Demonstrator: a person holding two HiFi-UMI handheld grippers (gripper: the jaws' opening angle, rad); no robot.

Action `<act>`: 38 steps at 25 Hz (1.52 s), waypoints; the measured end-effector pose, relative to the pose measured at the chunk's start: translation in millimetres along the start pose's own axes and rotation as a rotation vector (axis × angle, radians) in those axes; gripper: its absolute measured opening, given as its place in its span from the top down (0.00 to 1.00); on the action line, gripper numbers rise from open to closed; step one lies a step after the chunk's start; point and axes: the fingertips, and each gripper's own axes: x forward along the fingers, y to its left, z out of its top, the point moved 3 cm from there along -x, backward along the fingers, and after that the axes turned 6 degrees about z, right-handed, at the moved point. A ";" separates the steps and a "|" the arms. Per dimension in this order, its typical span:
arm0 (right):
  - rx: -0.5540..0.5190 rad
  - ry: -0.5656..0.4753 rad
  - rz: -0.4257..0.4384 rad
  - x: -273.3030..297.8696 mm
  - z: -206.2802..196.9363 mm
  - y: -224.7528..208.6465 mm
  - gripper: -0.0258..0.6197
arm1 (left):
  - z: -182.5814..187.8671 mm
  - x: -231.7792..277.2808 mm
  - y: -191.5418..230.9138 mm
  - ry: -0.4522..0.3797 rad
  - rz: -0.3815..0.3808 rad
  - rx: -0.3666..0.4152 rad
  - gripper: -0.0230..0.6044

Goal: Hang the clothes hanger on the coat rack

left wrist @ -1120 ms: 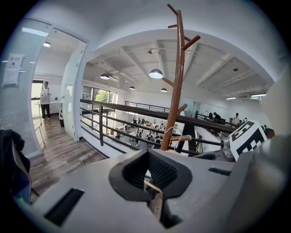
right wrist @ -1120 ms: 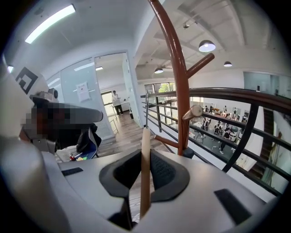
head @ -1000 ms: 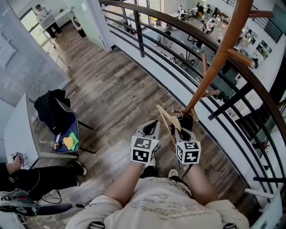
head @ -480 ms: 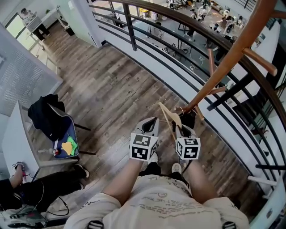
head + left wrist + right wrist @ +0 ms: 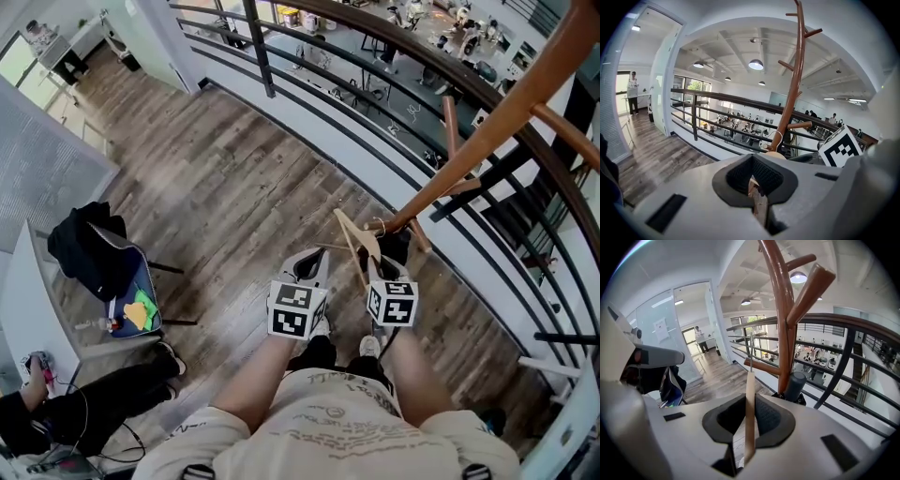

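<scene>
Head view: coat rack (image 5: 469, 150) stands on plank floor (image 5: 234, 187)

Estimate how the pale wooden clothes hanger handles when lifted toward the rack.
Likely stiff and light: the pale wooden clothes hanger shows no sag in the right hand-held gripper. Pinched on one thin edge, it may pivot. Its thin metal hook looks rigid.

Two bare forearms (image 5: 255, 380) side by side at lower centre of the frame, grey left tongs (image 5: 312, 264) closed, grey right tongs (image 5: 382, 270) just beside, clamped on thin pale wooden clothes hanger (image 5: 352, 241)
</scene>
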 end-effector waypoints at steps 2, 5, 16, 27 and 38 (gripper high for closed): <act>0.006 0.004 -0.013 4.4 -1.6 -2.9 0.88 | -2.9 1.8 1.6 0.007 -0.001 -0.002 0.96; 0.020 0.011 -0.030 10.2 -5.2 -6.1 0.88 | -7.7 1.9 5.9 0.017 -0.001 -0.001 0.96; 0.068 0.031 -0.073 25.5 -16.2 -26.7 0.88 | -22.3 7.0 8.4 0.057 -0.008 0.011 0.96; 0.137 0.051 -0.100 39.8 -28.8 -42.2 0.88 | -31.1 10.7 10.4 0.079 -0.004 0.018 0.96; 0.174 0.077 -0.093 55.1 -43.3 -45.6 0.88 | -39.2 8.8 15.0 0.096 0.010 0.022 0.96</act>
